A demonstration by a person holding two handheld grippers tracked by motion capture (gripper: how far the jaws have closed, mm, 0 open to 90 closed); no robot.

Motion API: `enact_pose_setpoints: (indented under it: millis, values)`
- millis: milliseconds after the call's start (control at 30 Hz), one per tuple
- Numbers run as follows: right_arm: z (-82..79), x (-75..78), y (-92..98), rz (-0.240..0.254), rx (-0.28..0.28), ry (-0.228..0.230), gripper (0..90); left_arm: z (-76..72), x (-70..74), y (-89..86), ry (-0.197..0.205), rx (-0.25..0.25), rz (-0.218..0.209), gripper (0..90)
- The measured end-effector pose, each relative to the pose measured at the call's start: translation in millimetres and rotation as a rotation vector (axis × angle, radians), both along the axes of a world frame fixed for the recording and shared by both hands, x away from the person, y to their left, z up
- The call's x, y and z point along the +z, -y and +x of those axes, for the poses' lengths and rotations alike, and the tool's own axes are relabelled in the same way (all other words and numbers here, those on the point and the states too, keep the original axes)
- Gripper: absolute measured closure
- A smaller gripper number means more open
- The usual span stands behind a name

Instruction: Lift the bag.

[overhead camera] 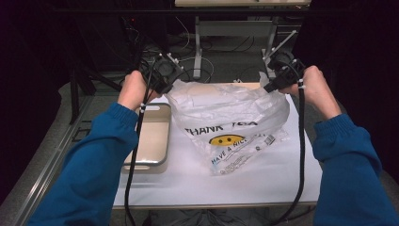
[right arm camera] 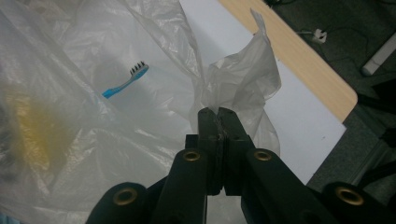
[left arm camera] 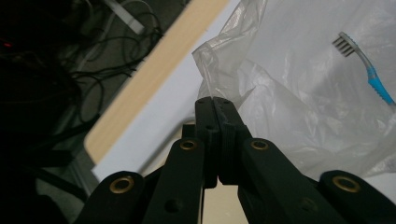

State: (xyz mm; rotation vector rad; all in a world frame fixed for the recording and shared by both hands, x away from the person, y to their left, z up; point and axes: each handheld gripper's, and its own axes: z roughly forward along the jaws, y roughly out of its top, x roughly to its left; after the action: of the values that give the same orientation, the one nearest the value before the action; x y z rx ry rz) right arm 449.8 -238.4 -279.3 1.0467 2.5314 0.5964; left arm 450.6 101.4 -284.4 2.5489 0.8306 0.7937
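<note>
At the left of the high view, beside a blue knitted sleeve, a shallow metal tray (overhead camera: 157, 136) with rounded corners and a slot handle lies on the white table (overhead camera: 263, 179). Above it, the left hand-held gripper (overhead camera: 175, 81), matte black with a trailing cable, has its jaws pressed together on a pinch of the plastic bag (overhead camera: 230, 125); in the left gripper view the thin film rises crumpled from between the flat black tips (left arm camera: 214, 100).

The bag sits at the centre of the frame, translucent, wrinkled and glossy, its top edge held up between the two grippers while its lower part rests on the table. It bears black lettering and a yellow smiley face. Inside it, seen through the film, lies a toothbrush (left arm camera: 366, 70) with a blue-and-white handle and dark bristles.

At the upper right of the high view the right hand-held gripper (overhead camera: 270, 87) is likewise clamped on the bag's other corner, a twisted tuft of film standing above its closed tips (right arm camera: 218, 112).
</note>
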Motion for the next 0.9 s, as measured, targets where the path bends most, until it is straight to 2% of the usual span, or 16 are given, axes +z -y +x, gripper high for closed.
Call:
enact_pose_setpoints:
  millis: [67,100,133,200,267,333,400,433,467,567,667,733,833,900]
  values:
    - [-2.1,10.3,-2.1,-0.005,-0.002,0.026,90.0,-2.3,16.8,0.0,0.027,0.007,0.011,89.4]
    - [-3.2,15.8,-3.1,-0.02,-0.002,0.024,90.0,-3.6,24.6,0.2,0.042,0.012,0.018,89.4]
    - [-3.8,19.0,-3.8,0.001,0.003,0.049,90.0,-5.0,31.5,0.5,0.056,0.015,0.023,89.4]
    - [-5.6,27.3,-6.2,-0.014,0.003,0.058,90.0,-7.5,42.8,1.5,0.073,0.02,0.04,89.4]
    - [-7.9,34.9,-7.8,-0.027,0.004,0.067,90.0,-8.8,48.1,2.4,0.079,0.022,0.054,89.4]
    - [-8.7,36.1,-8.4,-0.026,-0.002,0.09,90.0,-9.2,46.8,2.9,0.071,0.022,0.06,89.3]
    - [-8.8,32.3,-7.0,-0.022,0.0,0.093,90.0,-8.0,38.0,2.6,0.062,0.019,0.06,89.4]
    - [-9.3,29.1,-5.6,-0.021,-0.005,0.08,89.9,-6.6,31.1,2.2,0.05,0.019,0.06,89.3]
    - [-8.2,21.0,-4.2,-0.006,-0.011,0.098,89.8,-4.8,22.9,1.8,0.039,0.018,0.065,89.3]
    - [-2.4,-10.8,0.2,-0.014,-0.019,0.065,89.3,0.1,-5.4,1.3,-0.006,0.015,0.057,89.2]
    - [5.4,-42.9,7.0,0.016,-0.04,0.042,88.7,5.6,-31.6,1.2,-0.053,0.009,0.038,89.1]
    - [10.6,-61.6,9.7,0.028,-0.046,0.006,88.2,9.1,-47.5,2.1,-0.085,0.009,0.032,89.0]
    - [17.4,-84.6,11.4,0.05,-0.062,-0.023,87.5,14.1,-67.9,3.7,-0.119,0.015,0.022,88.9]
    - [20.6,-97.4,10.9,0.068,-0.071,-0.025,87.2,16.4,-80.9,4.4,-0.137,0.024,0.006,88.7]
